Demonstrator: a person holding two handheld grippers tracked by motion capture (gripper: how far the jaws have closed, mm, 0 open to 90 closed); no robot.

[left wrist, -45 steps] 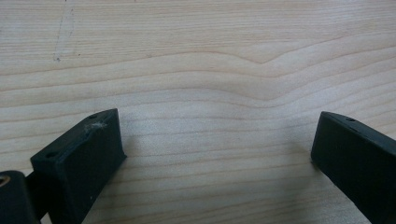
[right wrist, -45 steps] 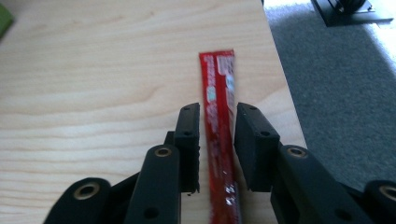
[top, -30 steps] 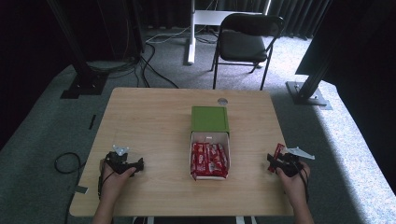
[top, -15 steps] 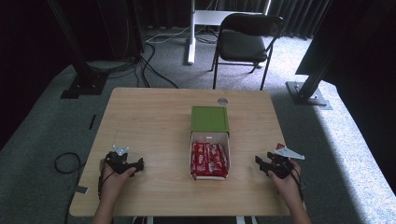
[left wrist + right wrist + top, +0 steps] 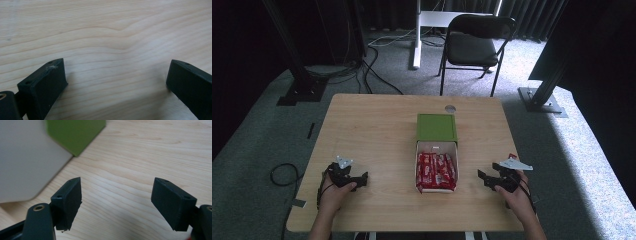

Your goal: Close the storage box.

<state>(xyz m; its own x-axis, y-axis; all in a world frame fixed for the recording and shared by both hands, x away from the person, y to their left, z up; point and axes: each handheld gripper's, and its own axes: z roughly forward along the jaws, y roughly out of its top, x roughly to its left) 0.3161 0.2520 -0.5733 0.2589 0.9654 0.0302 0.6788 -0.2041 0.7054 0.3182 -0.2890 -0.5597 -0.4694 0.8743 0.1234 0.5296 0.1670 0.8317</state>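
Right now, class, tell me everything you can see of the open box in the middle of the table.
The box looks like white card, a shallow tray with a green lid lying flat beyond it. Red wrapped bars fill the tray side by side. It rests on the wooden table, midway between both hands, and nothing grips it.

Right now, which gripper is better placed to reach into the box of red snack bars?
Probably the right gripper: its jaws have just been opening, empty, pointing at the white box of red snack bars. The left gripper sits farther off.

A black folding chair (image 5: pixel 479 42) stands on grey carpet (image 5: pixel 257 145) beyond the wooden table (image 5: pixel 377 130).
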